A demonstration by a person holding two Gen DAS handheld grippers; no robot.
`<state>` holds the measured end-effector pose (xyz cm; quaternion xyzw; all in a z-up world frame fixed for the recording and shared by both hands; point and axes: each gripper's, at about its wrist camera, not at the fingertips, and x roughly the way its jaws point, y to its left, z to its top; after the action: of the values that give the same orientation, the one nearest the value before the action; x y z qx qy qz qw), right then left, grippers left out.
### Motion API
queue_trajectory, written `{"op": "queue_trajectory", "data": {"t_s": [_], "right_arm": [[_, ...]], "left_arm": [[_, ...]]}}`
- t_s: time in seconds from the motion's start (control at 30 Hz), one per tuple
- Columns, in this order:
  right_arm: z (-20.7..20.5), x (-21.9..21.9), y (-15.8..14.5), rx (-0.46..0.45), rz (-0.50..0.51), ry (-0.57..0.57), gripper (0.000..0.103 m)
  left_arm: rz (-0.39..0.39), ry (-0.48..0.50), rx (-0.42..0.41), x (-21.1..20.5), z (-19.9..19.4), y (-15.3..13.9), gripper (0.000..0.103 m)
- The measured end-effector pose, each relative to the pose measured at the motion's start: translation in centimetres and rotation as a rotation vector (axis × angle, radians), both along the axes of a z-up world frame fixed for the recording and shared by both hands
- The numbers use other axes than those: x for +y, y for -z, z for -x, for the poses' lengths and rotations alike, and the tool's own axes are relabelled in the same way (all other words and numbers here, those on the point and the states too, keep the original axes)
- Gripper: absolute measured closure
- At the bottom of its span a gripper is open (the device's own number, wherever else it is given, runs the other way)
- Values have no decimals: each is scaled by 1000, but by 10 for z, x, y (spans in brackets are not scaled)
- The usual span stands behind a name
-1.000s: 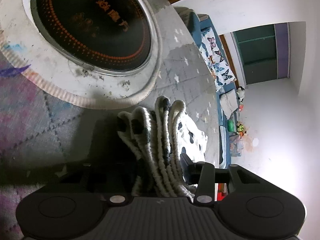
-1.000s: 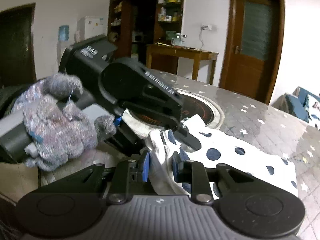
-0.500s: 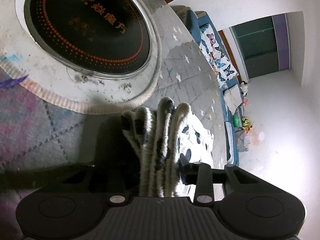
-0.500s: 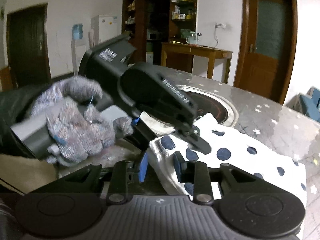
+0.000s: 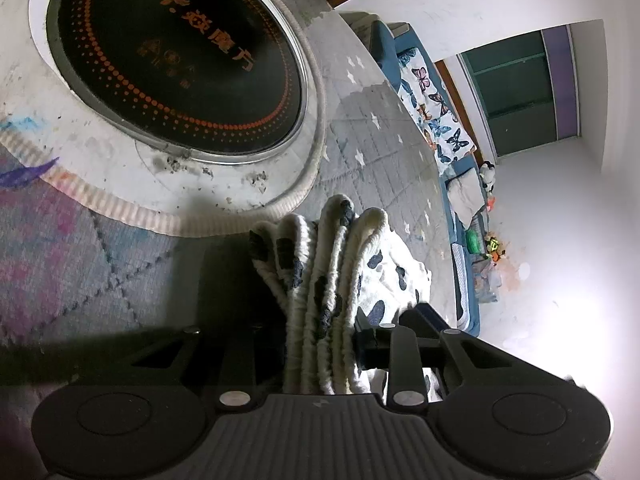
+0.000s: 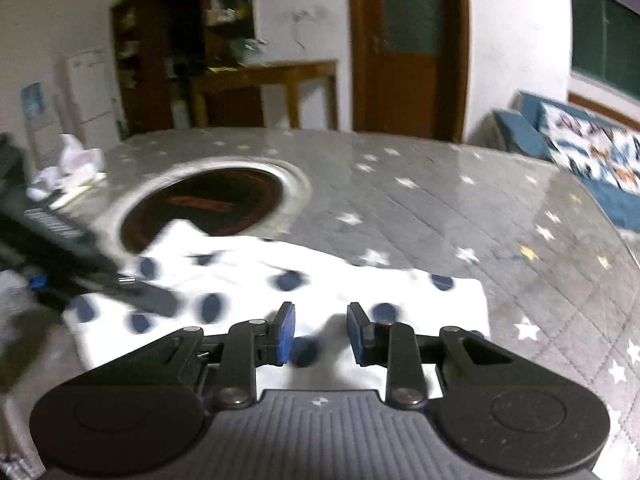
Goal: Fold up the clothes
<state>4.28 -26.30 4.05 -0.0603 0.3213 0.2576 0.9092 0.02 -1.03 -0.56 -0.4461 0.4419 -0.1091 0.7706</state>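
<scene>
A white garment with dark blue polka dots (image 6: 304, 276) lies on the grey star-patterned table. My left gripper (image 5: 320, 336) is shut on a bunched stack of its ribbed folds (image 5: 320, 264), seen close in the left wrist view. In the right wrist view my right gripper (image 6: 318, 332) is open and empty, just above the near part of the garment. The left gripper's dark body (image 6: 80, 272) reaches onto the garment from the left edge of that view.
A round black induction hob (image 5: 176, 64) with a pale rim is set into the table (image 6: 460, 216) beyond the garment. A white crumpled bag (image 6: 68, 164) lies at the table's far left. A blue sofa (image 6: 580, 160) stands off to the right.
My right gripper has let go of the garment's edge, opened and swung right and back. The left gripper still holds the bunched folds, almost unmoved.
</scene>
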Motion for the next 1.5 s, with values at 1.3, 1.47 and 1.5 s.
{"op": "queue_trajectory", "data": {"t_s": [1.3, 1.47, 1.5], "right_arm": [[5, -99, 5, -8, -169, 343, 98], [0, -104, -3, -37, -153, 358, 99], [-1, -105, -4, -43, -150, 361, 99]], "left_arm": [[-503, 184, -182, -68, -25, -49, 72], [-544, 211, -213, -85, -33, -55, 72], [-549, 216, -216, -88, -35, -56, 72]]}}
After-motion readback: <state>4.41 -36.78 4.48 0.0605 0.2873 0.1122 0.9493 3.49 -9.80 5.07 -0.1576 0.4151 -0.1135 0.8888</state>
